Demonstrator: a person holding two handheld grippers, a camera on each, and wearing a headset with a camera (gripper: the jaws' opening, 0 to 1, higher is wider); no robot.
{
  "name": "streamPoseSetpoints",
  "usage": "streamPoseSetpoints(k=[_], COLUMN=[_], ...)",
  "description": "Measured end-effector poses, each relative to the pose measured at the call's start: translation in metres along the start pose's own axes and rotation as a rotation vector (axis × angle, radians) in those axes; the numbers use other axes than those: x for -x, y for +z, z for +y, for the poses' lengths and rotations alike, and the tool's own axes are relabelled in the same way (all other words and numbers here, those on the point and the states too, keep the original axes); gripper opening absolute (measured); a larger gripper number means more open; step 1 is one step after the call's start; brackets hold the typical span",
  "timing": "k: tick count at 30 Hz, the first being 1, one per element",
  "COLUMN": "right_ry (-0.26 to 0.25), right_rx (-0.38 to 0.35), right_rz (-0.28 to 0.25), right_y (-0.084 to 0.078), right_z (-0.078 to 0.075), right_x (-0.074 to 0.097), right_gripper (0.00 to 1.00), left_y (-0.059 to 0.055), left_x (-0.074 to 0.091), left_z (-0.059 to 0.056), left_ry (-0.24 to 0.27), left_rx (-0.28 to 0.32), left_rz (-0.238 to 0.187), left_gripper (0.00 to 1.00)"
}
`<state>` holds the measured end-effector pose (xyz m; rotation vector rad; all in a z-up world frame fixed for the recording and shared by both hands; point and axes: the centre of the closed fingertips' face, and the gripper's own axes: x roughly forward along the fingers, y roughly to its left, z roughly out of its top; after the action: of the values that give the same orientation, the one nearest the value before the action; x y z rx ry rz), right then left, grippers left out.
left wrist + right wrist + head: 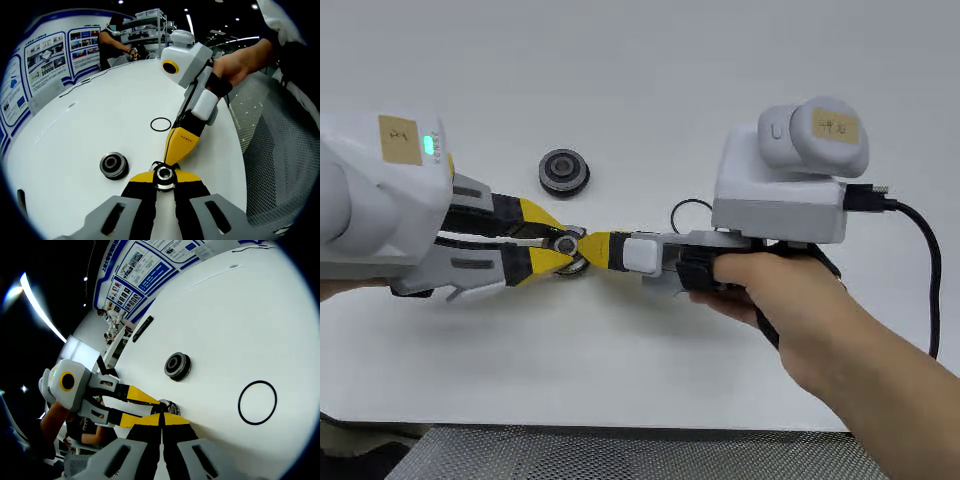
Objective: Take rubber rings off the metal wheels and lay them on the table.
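My left gripper (565, 244) comes in from the left and is shut on a small metal wheel (164, 175), which sits between its yellow jaw tips. From the right, my right gripper (596, 248) meets that wheel (170, 406) with its jaws pressed together. They pinch the wheel's black rubber ring (157, 165) at the rim. A second metal wheel (564, 171) with its dark ring on lies flat on the table behind the grippers. One loose rubber ring (257, 402) lies on the table, half hidden behind the right gripper in the head view.
The white table (650, 60) runs wide behind the grippers, and its front edge (620, 428) is near me. A black cable (925, 270) trails from the right gripper. Far off, a person (114, 41) stands by shelves (150, 22).
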<state>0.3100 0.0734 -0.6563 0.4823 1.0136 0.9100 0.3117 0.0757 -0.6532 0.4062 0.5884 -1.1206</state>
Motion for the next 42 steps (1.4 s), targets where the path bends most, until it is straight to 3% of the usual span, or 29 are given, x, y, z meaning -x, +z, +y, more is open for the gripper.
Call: streamPoseSetpoints(k=[16, 19, 20, 22, 23, 37, 42], right_ry=[0.017, 0.041, 0.08, 0.035, 0.038, 0.042, 0.042], right_rx=[0.019, 0.014, 0.007, 0.031, 0.053, -0.021, -0.029], right_rz=[-0.002, -0.006, -0.004, 0.011, 0.004, -0.015, -0.015], right_y=[0.001, 0.002, 0.002, 0.0, 0.001, 0.005, 0.005], right_z=[0.002, 0.008, 0.016, 0.014, 0.015, 0.012, 0.012], right_x=[0.0, -0.001, -0.001, -0.004, -0.005, 0.002, 0.003], right_gripper=[0.01, 0.01, 0.01, 0.01, 0.01, 0.01, 0.01], left_y=[0.0, 0.0, 0.0, 0.0, 0.0, 0.002, 0.003], left_x=[0.0, 0.0, 0.0, 0.0, 0.0, 0.0, 0.0], left_z=[0.0, 0.0, 0.0, 0.0, 0.0, -0.001, -0.001], left_ry=[0.003, 0.002, 0.002, 0.002, 0.002, 0.026, 0.049], left_rx=[0.003, 0.001, 0.0, -0.002, -0.002, 0.006, 0.042], left_rz=[-0.005, -0.004, -0.003, -0.003, -0.003, -0.013, -0.029], left_gripper=[0.13, 0.13, 0.13, 0.13, 0.13, 0.13, 0.13])
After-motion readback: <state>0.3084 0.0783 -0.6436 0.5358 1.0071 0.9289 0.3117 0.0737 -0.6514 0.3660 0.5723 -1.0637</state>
